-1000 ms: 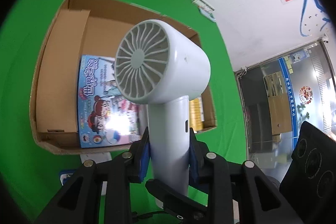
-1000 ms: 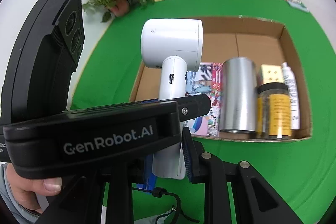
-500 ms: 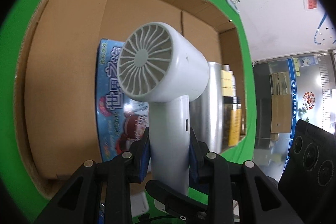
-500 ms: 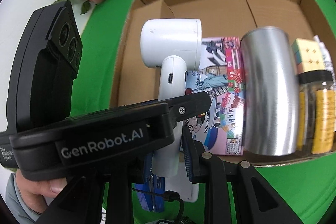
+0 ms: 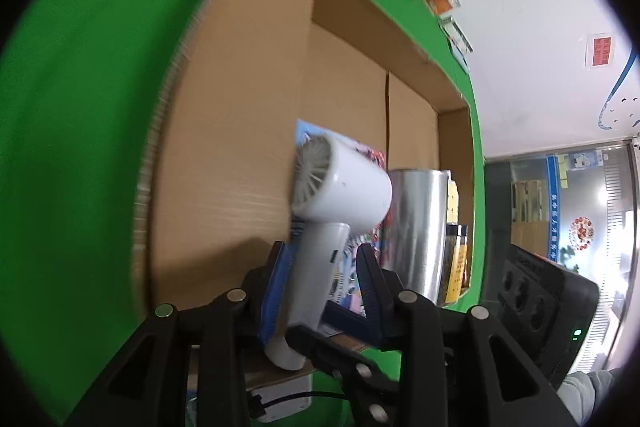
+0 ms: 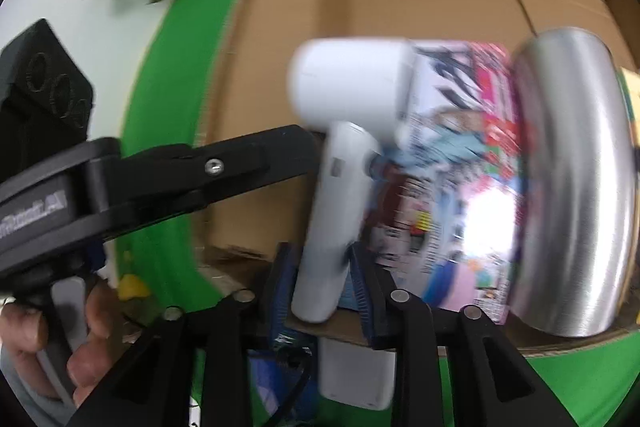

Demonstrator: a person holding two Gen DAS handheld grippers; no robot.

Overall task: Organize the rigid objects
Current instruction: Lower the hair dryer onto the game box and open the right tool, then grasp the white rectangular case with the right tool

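While both sets of jaws are opening around the handle of the white hair dryer, the left gripper and right gripper have it low inside the cardboard box, so its placing looks nearly finished. Just beyond the jaws it overlaps the picture book beside the steel cylinder; bare box floor lies on the other side, the near wall right under the jaws.

**A:** What is the main item?

**B:** A white handheld fan, barrel-shaped head with a grey ribbed grille, on a straight white handle. It tilts, head leaning left in the left wrist view.

**A:** Where is it?

**B:** Over an open cardboard box, in front of a colourful picture book and beside a shiny steel cylinder.
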